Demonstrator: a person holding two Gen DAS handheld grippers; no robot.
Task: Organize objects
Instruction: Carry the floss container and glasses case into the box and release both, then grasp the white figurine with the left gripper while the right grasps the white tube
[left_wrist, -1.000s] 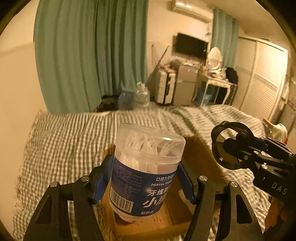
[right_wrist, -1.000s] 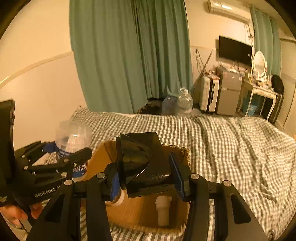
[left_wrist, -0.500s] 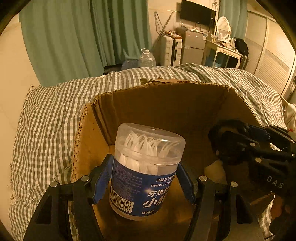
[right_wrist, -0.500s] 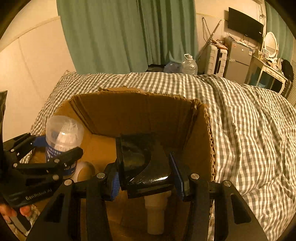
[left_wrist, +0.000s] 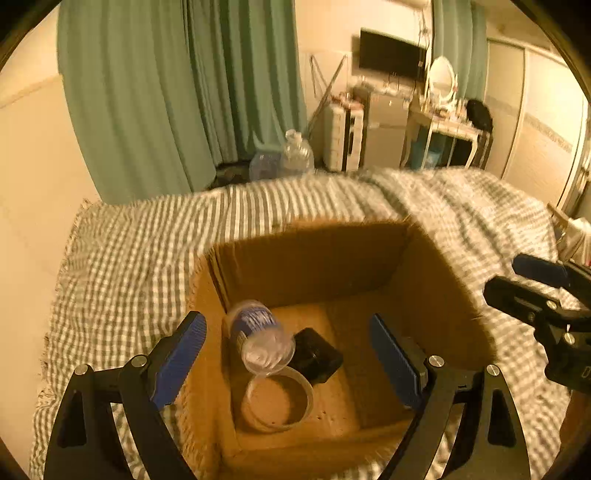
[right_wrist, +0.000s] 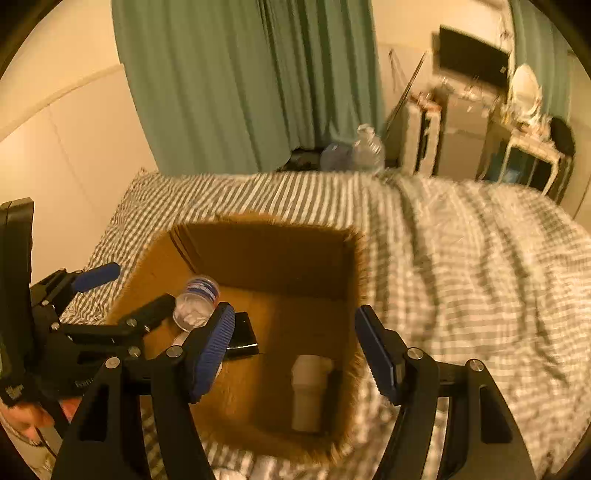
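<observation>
An open cardboard box (left_wrist: 310, 254) sits on the checked bedspread; it also shows in the right wrist view (right_wrist: 266, 254). Inside lies the dental floss jar (left_wrist: 258, 336) on its side, leaning on a tape roll (left_wrist: 277, 398), beside a black box (left_wrist: 317, 354). In the right wrist view the jar (right_wrist: 195, 302), the black box (right_wrist: 242, 336) and a white bottle (right_wrist: 308, 391) are inside. My left gripper (left_wrist: 288, 362) is open and empty above the box. My right gripper (right_wrist: 295, 354) is open and empty above the box.
The checked bedspread (left_wrist: 129, 258) surrounds the box. Green curtains (left_wrist: 177, 92), water jugs (left_wrist: 288, 155), a suitcase and a dressing table stand beyond the bed. The right gripper shows at the right edge of the left wrist view (left_wrist: 546, 306).
Both grippers opened and rose. The floss jar dropped from the left one and the black box from the right one; both now lie inside the cardboard box.
</observation>
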